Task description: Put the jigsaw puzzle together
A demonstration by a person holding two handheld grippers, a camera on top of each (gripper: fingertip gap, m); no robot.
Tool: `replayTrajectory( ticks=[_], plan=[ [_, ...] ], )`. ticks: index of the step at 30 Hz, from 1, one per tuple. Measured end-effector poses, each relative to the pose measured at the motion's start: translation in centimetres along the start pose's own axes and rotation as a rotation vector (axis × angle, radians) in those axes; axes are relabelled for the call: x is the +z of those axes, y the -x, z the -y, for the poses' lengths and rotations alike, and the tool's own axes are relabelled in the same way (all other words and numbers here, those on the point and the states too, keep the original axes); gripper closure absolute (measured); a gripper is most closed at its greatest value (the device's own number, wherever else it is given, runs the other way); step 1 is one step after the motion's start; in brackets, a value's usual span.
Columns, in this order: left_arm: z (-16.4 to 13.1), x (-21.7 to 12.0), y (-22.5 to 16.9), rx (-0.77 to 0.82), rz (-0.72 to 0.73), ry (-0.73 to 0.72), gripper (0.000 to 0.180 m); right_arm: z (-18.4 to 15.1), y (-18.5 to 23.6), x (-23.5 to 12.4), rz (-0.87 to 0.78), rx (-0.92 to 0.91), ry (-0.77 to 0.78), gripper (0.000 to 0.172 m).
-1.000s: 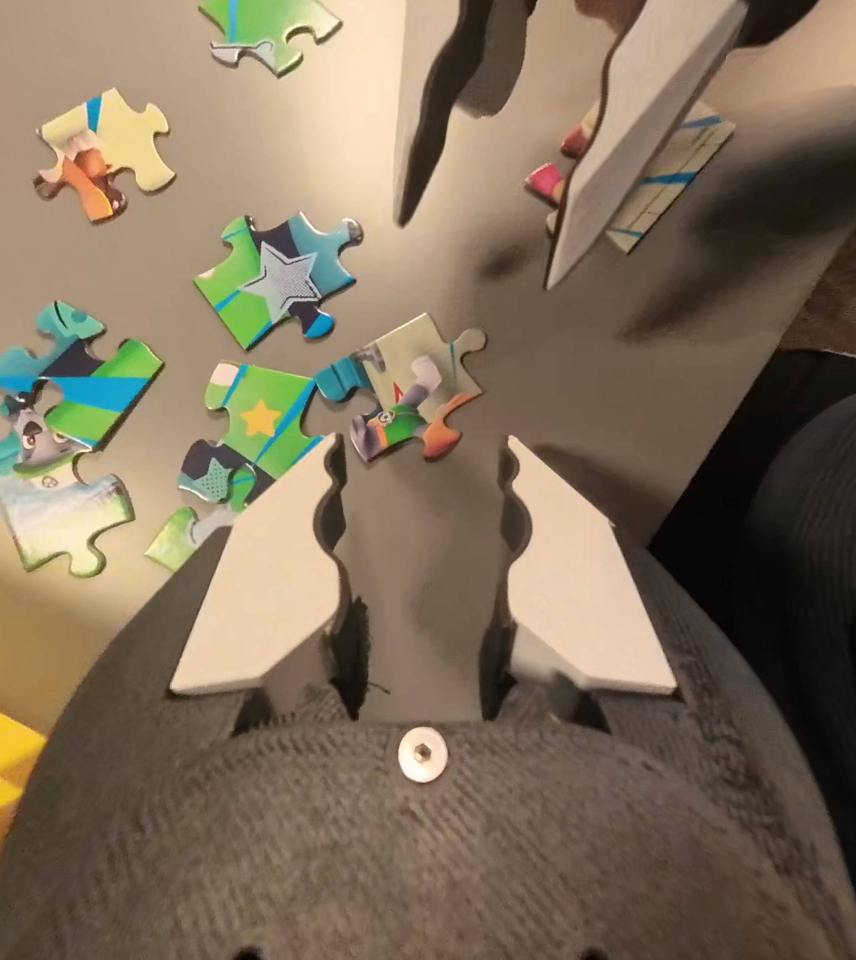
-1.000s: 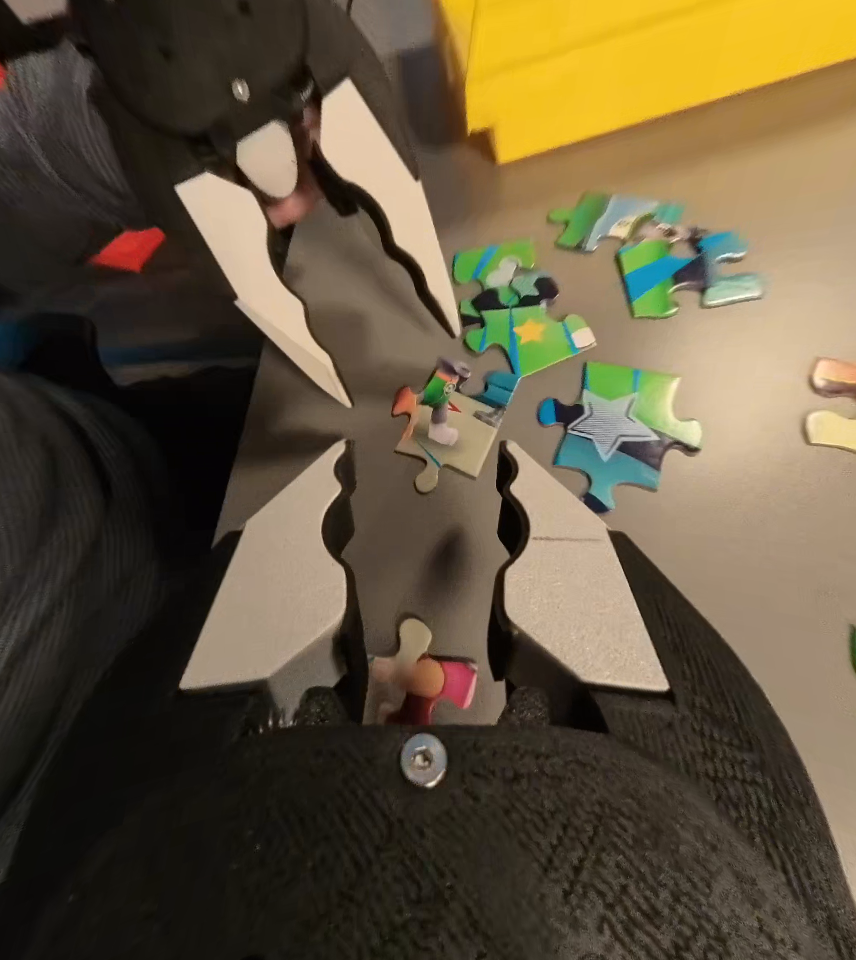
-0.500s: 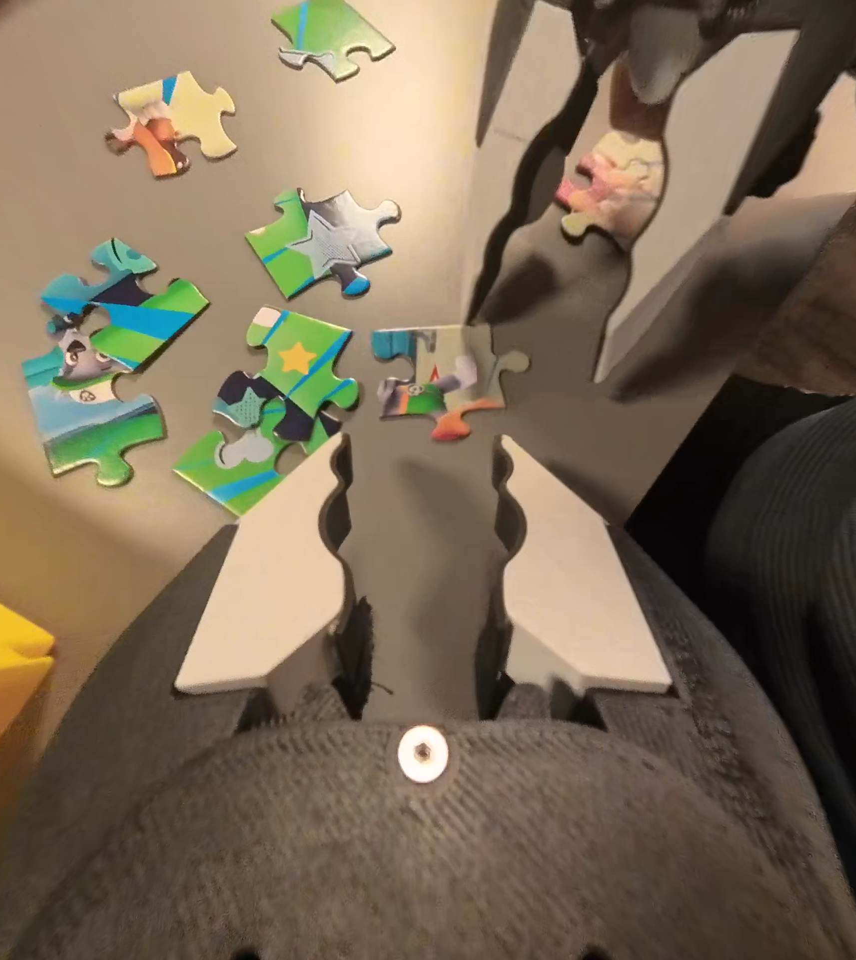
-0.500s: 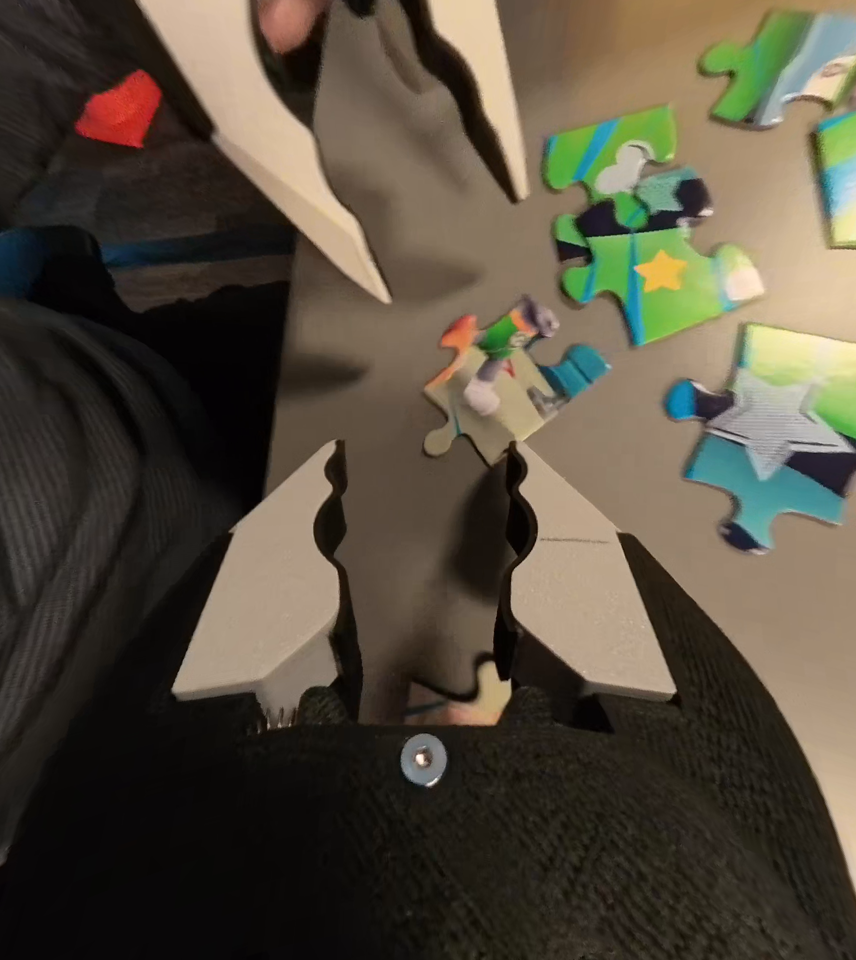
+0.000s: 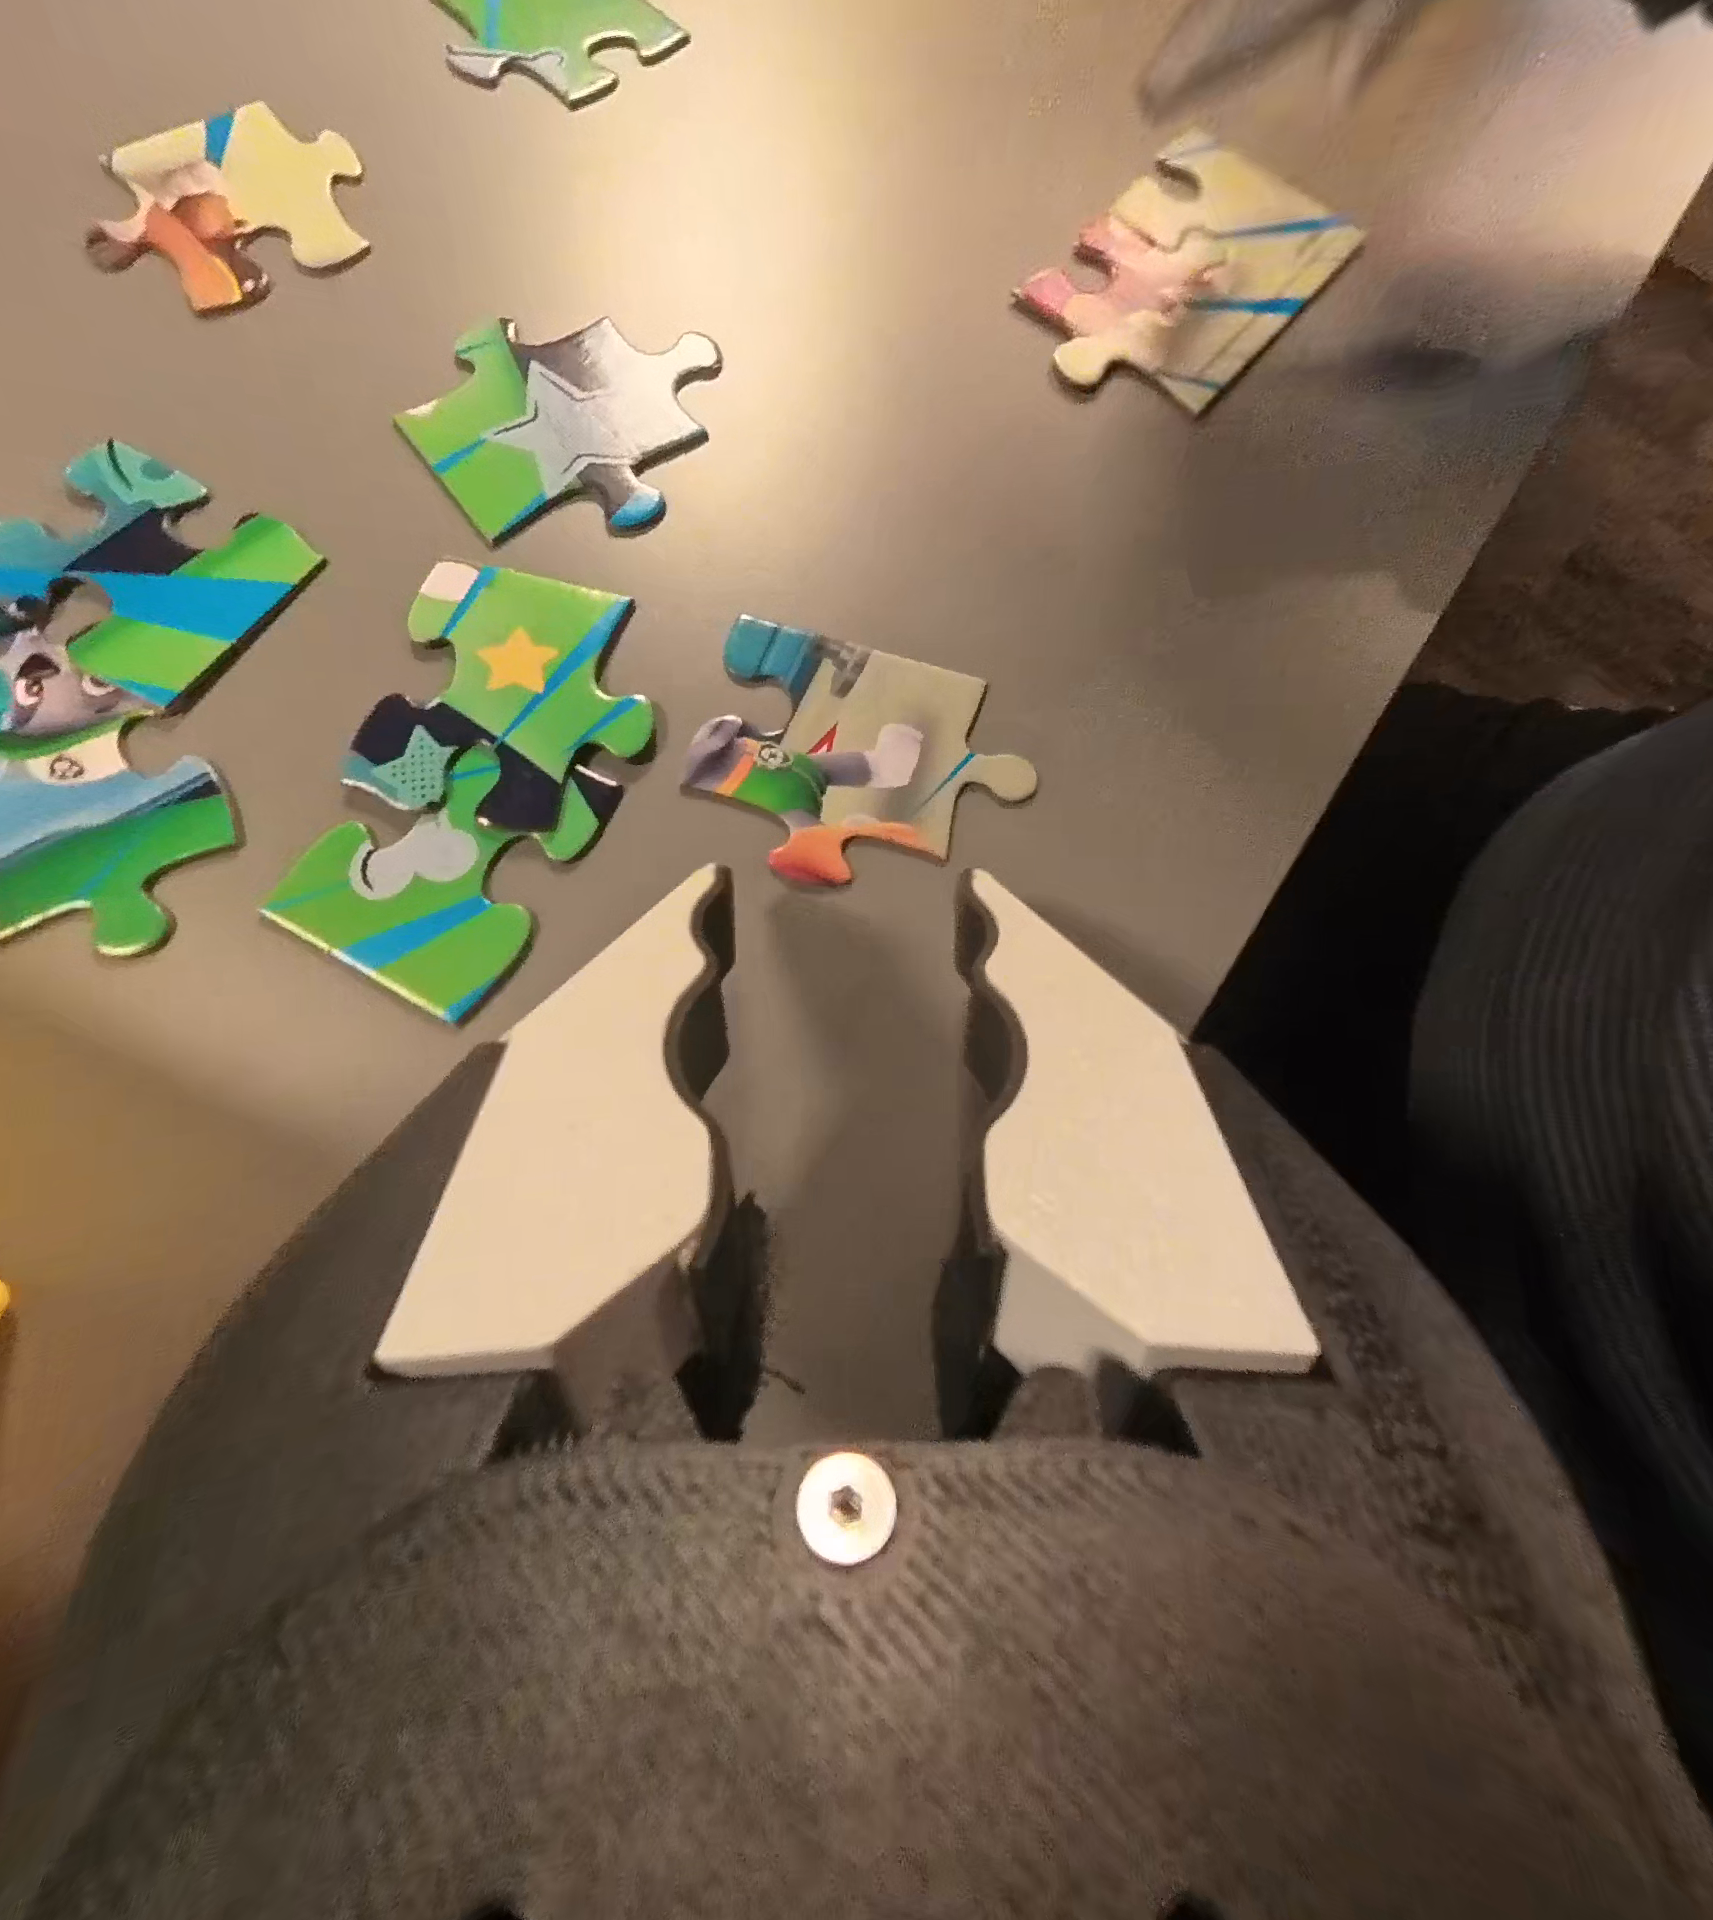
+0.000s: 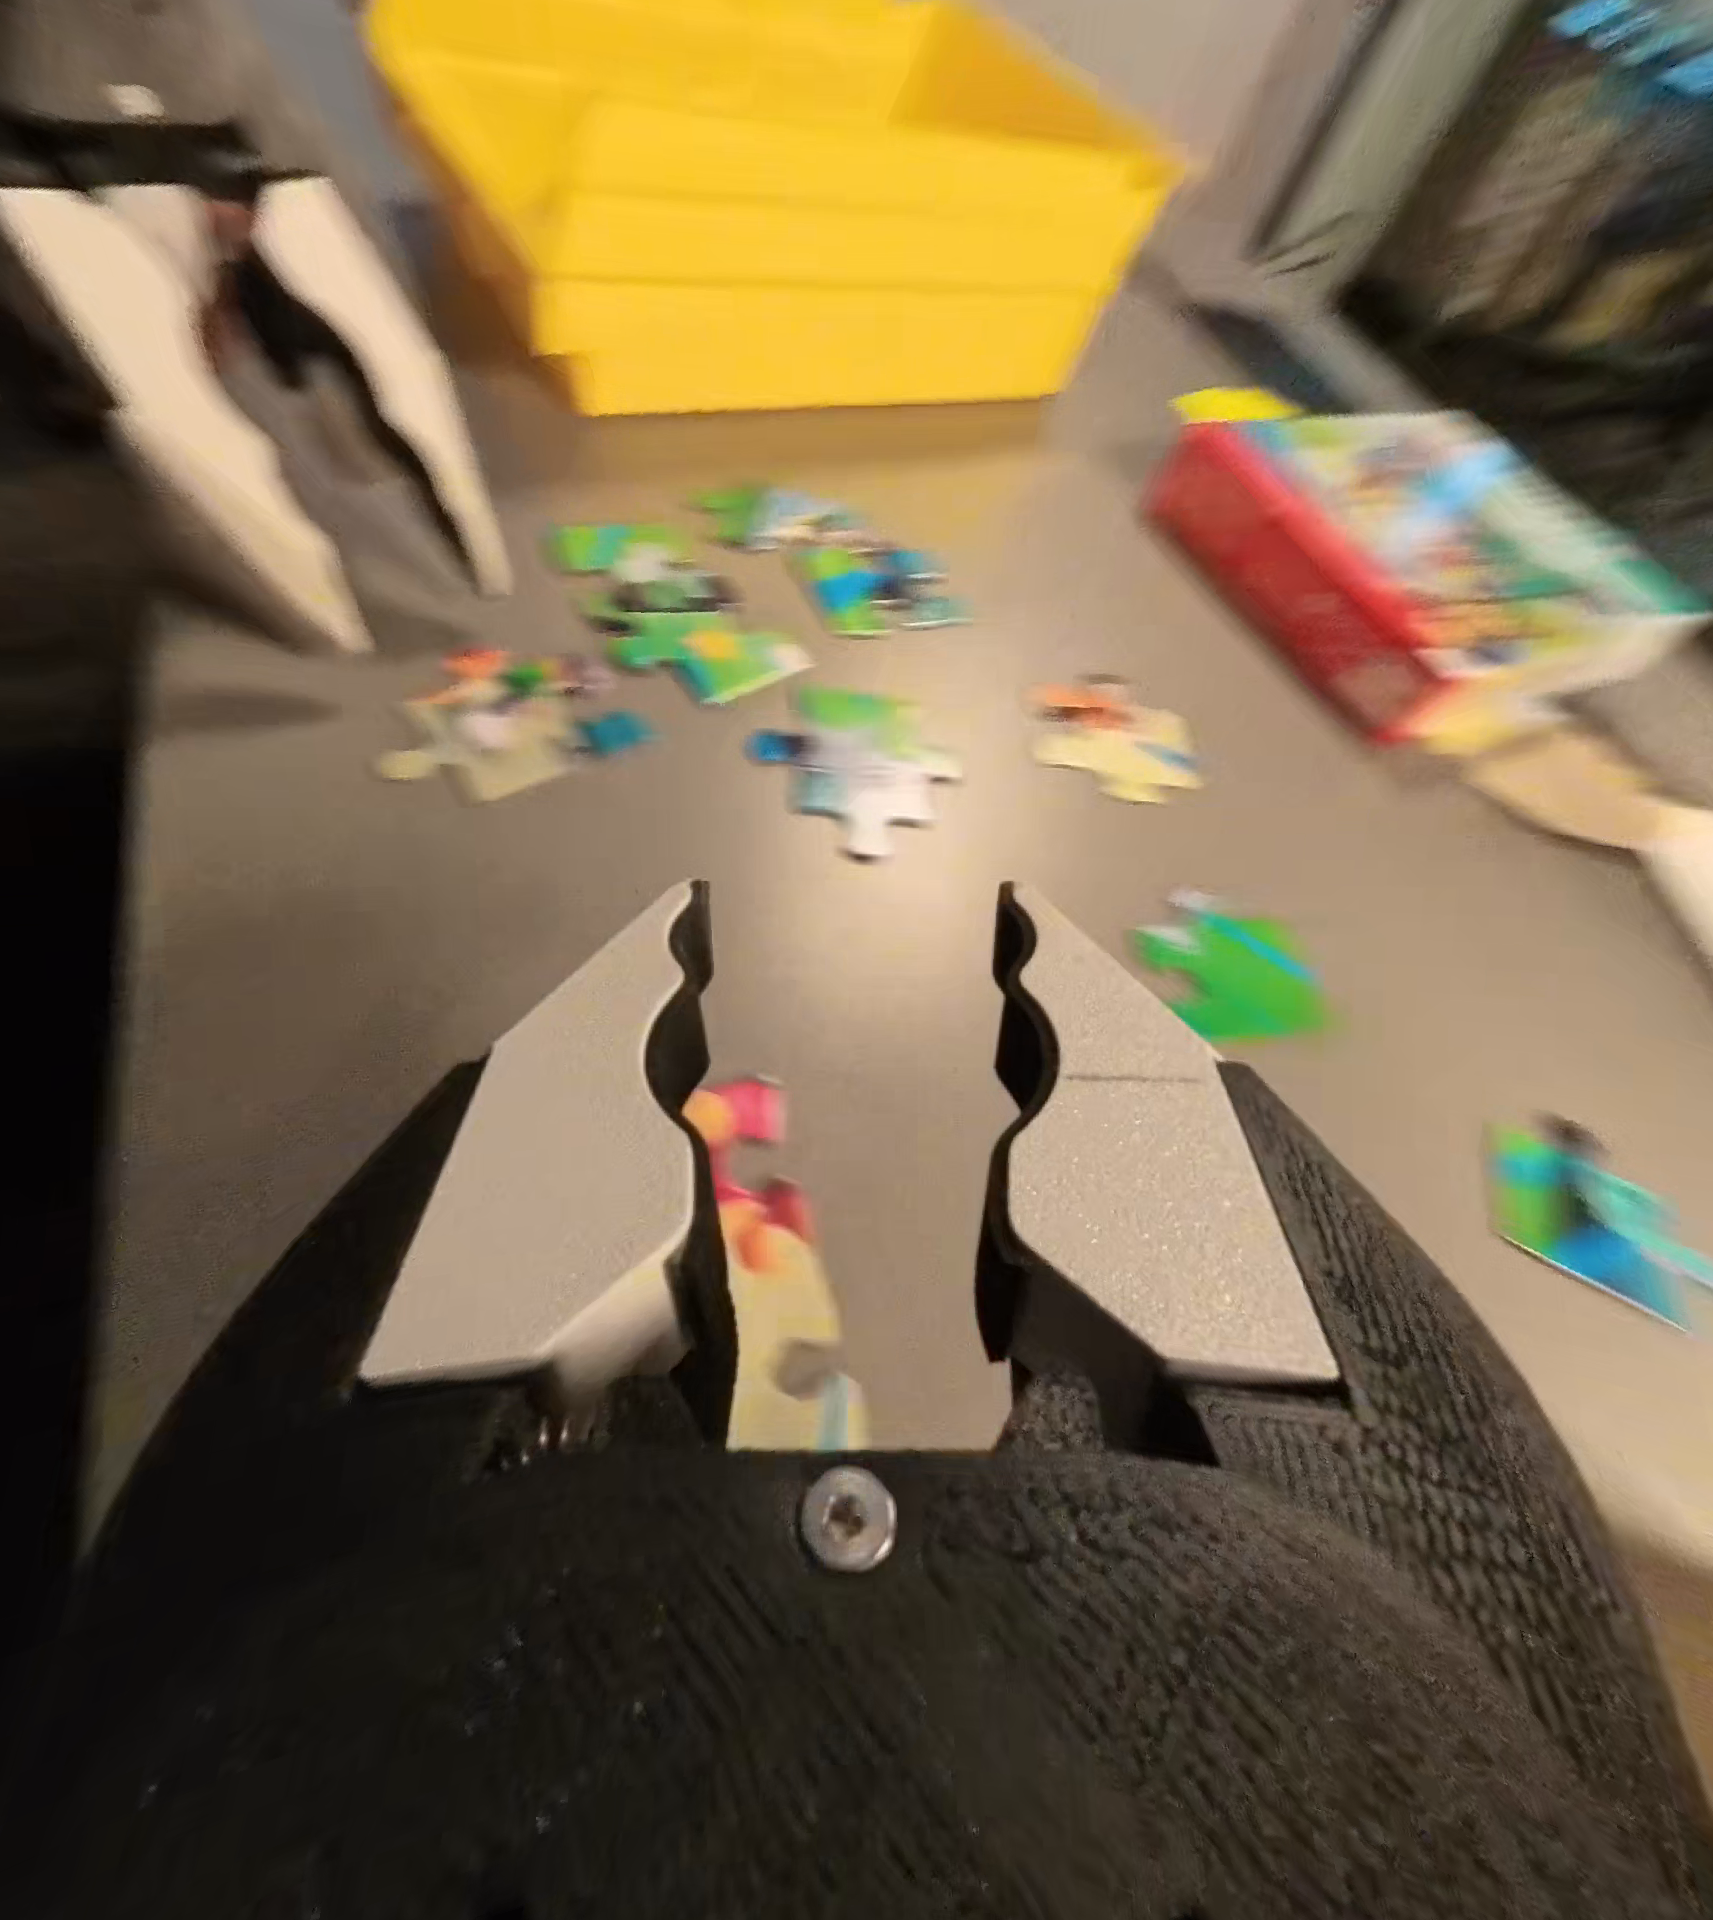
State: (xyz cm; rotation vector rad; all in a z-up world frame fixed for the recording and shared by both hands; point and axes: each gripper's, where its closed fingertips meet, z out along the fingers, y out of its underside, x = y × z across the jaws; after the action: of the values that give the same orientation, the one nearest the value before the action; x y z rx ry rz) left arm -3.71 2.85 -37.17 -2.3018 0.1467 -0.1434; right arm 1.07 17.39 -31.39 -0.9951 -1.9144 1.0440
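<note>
A puzzle piece with a teal corner and an orange tab (image 5: 857,758) lies flat on the grey table (image 5: 935,499), just ahead of the left gripper (image 5: 844,894), apart from both fingertips. That gripper's jaws stand open with nothing between them but bare tabletop. To its left lie two joined green pieces with a yellow star (image 5: 478,769), a green piece with a silver star (image 5: 561,426) beyond them, and a joined teal and green cluster (image 5: 93,696) farther left. A pale piece with pink marks (image 5: 1184,270) rests near the table's far right edge. The right gripper (image 6: 847,904) also stands open, its jaws well apart; a pink and cream piece (image 6: 769,1247) shows low between the fingers beside the left one, and whether it touches that finger cannot be told. The right wrist view is blurred. Past the scattered pieces stand a yellow bin (image 6: 779,208) and a red puzzle box (image 6: 1403,582); a dark ribbed sleeve (image 5: 1610,1143) fills the right of the left wrist view.
</note>
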Motion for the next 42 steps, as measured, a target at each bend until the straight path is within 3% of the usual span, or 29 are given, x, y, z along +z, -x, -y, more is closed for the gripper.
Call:
replayTrajectory(
  ticks=[4,8,13,19,27,33,36,42],
  plan=[
    [-0.3,0.9,0.5,0.039,-0.026,0.040,0.144,-0.7,-5.6,-5.0,-0.358,-0.016,-0.154,0.124],
    [0.0,1.4,0.8,0.068,-0.060,0.053,0.151,-2.3,-7.8,-8.2,-0.562,0.005,-0.218,0.126],
    [-0.1,1.5,1.1,0.099,-0.084,0.119,0.158,-2.7,-8.1,-9.2,-0.651,-0.023,-0.242,0.128],
    [0.1,1.9,0.5,0.175,-0.130,0.181,0.171,-2.8,-8.0,-8.9,-0.626,-0.006,-0.241,0.129],
    [1.1,2.9,0.0,0.310,-0.072,0.112,0.180,-1.4,-5.6,-5.4,-0.315,0.147,-0.174,0.129],
    [1.1,3.0,-0.1,0.312,-0.068,0.089,0.180,-0.2,0.9,0.3,0.216,0.279,0.010,0.124],
    [1.1,3.0,-0.3,0.325,-0.068,0.085,0.180,-0.3,4.3,3.4,0.396,0.172,0.137,0.115],
    [0.9,2.4,0.7,0.300,0.002,0.069,0.180,-1.2,8.5,8.1,0.518,-0.065,0.302,0.103]
  ],
)
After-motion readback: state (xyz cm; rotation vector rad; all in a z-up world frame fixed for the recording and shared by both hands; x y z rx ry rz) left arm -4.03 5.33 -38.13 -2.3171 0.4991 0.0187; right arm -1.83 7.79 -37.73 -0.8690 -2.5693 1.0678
